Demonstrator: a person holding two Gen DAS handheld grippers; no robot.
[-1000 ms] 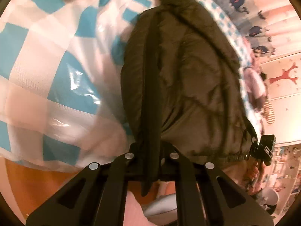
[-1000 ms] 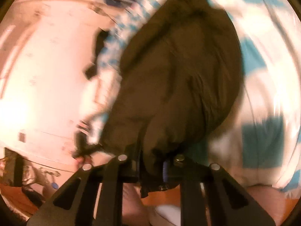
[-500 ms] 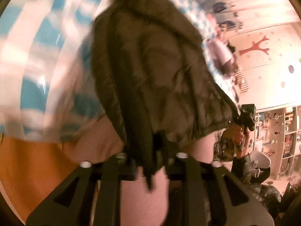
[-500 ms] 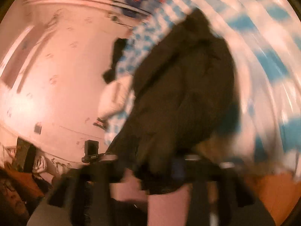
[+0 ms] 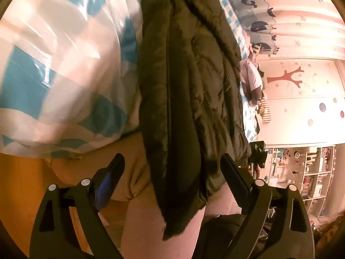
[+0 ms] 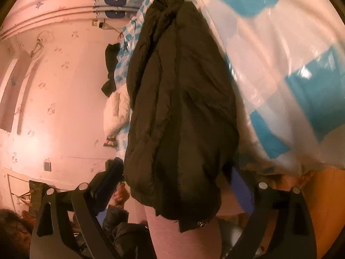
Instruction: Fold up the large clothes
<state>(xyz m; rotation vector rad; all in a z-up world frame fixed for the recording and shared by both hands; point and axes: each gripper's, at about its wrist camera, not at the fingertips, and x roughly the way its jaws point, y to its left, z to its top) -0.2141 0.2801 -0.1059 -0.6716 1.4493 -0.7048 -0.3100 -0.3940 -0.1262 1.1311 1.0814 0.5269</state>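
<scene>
Child's bedroom: checked bedspread point(image 5: 54, 69), tree-decal wall point(image 5: 289, 79), cluttered shelves point(image 5: 312, 172).

The quilted jacket point(image 5: 194, 99) is dark olive-brown. Under it, the bed cover point(image 5: 54, 69) is a shiny check of turquoise and white squares. The wall point(image 6: 54, 86) is pale pink with small prints, the wardrobe door point(image 5: 301, 86) bearing a red tree.

We find no writing, label, brand or number that we can read in either view. The shelves point(image 5: 310, 172) hold small packages, but any print on them is too small and blurred for us to make out.
</scene>
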